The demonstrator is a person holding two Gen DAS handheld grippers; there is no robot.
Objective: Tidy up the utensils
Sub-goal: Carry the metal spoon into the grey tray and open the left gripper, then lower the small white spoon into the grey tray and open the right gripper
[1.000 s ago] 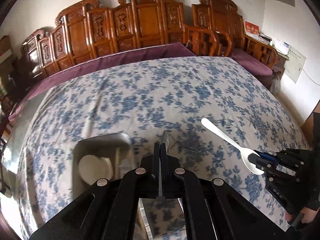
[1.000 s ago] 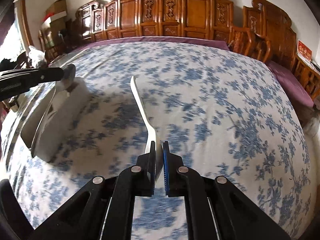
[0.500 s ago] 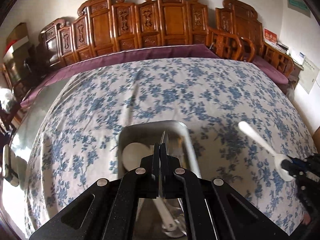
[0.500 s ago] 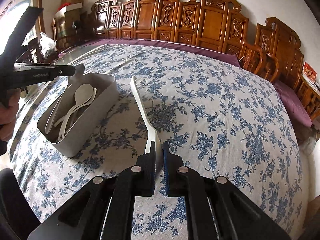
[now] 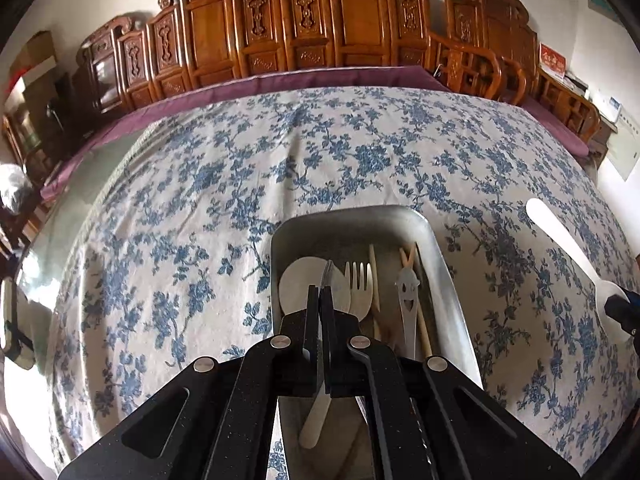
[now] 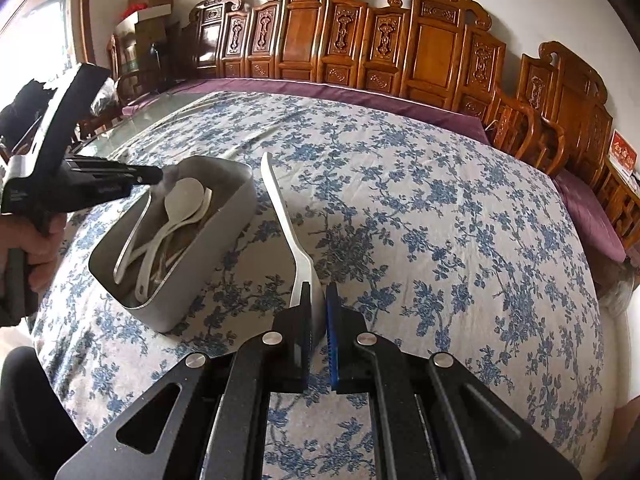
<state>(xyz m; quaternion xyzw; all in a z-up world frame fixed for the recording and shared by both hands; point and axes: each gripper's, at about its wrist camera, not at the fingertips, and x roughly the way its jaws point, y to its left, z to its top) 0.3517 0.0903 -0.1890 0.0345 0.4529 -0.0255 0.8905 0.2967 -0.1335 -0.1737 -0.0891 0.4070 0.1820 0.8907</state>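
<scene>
A grey metal bin (image 5: 440,256) (image 6: 224,232) stands on the blue-flowered tablecloth and holds white spoons (image 6: 180,204), a wooden fork (image 5: 360,280), chopsticks and a metal smiley utensil (image 5: 408,296). My left gripper (image 5: 325,300) is shut on a thin metal utensil (image 5: 327,276), edge-on, held above the bin; it also shows in the right wrist view (image 6: 152,178). My right gripper (image 6: 319,304) is shut on a white plastic spoon (image 6: 280,208), handle pointing forward, to the right of the bin; it also shows in the left wrist view (image 5: 560,240).
Carved wooden chairs (image 5: 352,20) line the far side of the table. A purple cloth (image 6: 360,96) edges the far rim. Boxes (image 6: 148,4) are stacked at the back left. A glass-covered strip of table (image 5: 48,240) lies at the left.
My left gripper has swung right and come over the bin with the metal utensil. My right gripper has carried the white spoon along, and the bin now lies nearer to it.
</scene>
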